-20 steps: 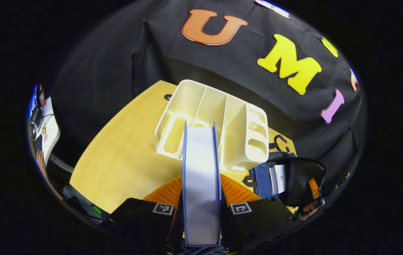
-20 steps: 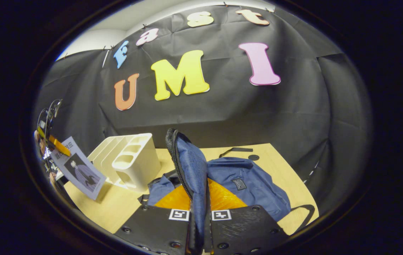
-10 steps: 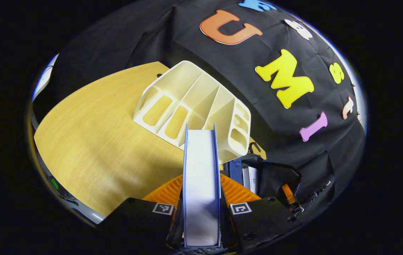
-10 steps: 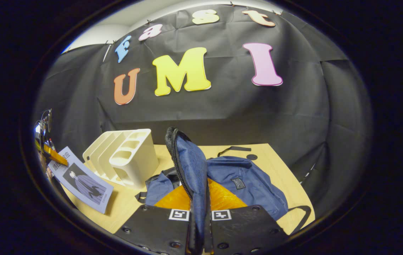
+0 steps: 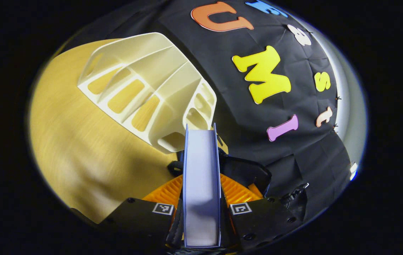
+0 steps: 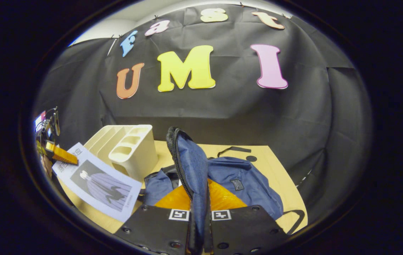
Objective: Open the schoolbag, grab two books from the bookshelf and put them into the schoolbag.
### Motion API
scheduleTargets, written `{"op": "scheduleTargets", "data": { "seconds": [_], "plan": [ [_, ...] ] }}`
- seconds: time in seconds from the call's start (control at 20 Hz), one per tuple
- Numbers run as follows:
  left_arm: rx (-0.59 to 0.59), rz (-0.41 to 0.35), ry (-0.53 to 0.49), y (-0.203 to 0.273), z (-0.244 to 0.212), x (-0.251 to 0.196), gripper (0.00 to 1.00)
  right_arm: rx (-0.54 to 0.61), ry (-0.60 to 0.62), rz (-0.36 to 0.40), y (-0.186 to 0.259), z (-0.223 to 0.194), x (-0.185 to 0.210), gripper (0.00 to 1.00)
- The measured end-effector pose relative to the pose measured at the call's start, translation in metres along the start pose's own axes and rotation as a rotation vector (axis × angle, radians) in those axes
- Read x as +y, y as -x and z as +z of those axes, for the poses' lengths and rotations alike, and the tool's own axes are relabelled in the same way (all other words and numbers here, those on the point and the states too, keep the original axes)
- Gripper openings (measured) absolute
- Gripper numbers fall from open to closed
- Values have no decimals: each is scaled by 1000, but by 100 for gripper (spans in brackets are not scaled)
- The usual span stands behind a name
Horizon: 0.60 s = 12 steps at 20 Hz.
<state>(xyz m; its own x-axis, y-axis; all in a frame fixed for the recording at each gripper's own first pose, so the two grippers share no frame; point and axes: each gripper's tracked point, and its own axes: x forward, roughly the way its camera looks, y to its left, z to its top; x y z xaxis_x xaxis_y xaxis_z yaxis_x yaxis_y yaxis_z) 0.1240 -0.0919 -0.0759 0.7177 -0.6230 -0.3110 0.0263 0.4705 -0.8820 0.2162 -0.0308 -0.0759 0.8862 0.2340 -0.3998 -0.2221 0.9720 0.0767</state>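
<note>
My left gripper (image 5: pixel 201 212) is shut on a book (image 5: pixel 201 177) with blue covers, its white page edge facing the camera. The cream bookshelf (image 5: pixel 148 88) lies up and left of the book, its slots empty. Just past the book's tip is the dark mouth of the schoolbag (image 5: pixel 249 173). My right gripper (image 6: pixel 200 212) is shut on the blue schoolbag's zippered flap (image 6: pixel 189 163) and holds it upright. The schoolbag body (image 6: pixel 247 184) rests on the table behind it. In the right gripper view the book (image 6: pixel 98 184) hangs cover-up at the left, beside the bookshelf (image 6: pixel 127 148).
The wooden table (image 5: pixel 66 141) spreads out left of the shelf, and its far corner (image 6: pixel 275 166) lies beyond the bag. A black bag strap (image 6: pixel 235 149) lies on the table behind the bag. The black cloth wall stands close behind the table.
My left gripper has carried the book to the right, away from the bookshelf and toward the schoolbag's mouth. My right gripper keeps the flap raised and has hardly moved.
</note>
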Motion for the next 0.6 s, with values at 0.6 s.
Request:
{"op": "scheduleTargets", "data": {
  "seconds": [0.6],
  "plan": [
    [-25,-68,107,-115,-28,-15,44,-38,-58,7,2,25,-11,8]
  ]
}}
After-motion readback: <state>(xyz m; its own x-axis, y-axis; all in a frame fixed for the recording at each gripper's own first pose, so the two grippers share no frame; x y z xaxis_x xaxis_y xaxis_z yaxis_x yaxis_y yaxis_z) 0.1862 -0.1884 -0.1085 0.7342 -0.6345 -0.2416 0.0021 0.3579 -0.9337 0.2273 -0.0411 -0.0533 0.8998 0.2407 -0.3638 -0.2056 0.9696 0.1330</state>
